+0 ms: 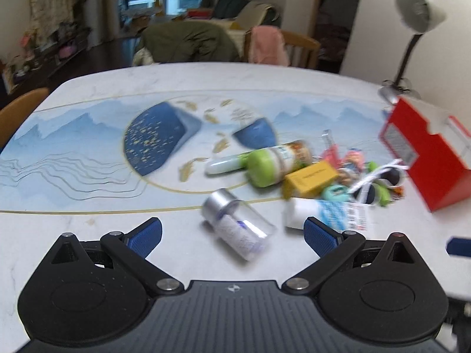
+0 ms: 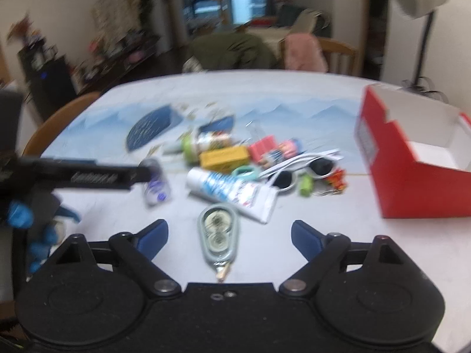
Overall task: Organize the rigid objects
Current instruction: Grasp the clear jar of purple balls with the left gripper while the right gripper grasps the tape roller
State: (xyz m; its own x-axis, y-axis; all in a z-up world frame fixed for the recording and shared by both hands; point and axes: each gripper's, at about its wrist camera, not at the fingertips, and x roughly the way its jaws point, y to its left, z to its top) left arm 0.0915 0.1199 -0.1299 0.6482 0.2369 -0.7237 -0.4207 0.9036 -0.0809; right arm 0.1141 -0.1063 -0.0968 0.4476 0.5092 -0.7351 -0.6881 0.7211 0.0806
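Observation:
A heap of small items lies on the patterned table (image 1: 88, 229). A clear bottle with a silver cap (image 1: 244, 235) lies on its side between the blue pads of my left gripper (image 1: 232, 226), which is open and not touching it. In the right wrist view a grey correction-tape dispenser (image 2: 219, 232) lies between the fingers of my right gripper (image 2: 229, 229); its jaws stand wide and apart from it. Behind are a toothpaste tube (image 2: 232, 191), a yellow box (image 2: 223, 157), a green-capped jar (image 1: 273, 161) and white sunglasses (image 2: 300, 173).
An open red cardboard box (image 2: 412, 158) stands at the table's right side. A white desk lamp (image 1: 418, 8) rises behind it. Wooden chairs (image 2: 338, 56) with clothes on them line the far edge. The left gripper's black body (image 2: 88, 176) crosses the right wrist view at left.

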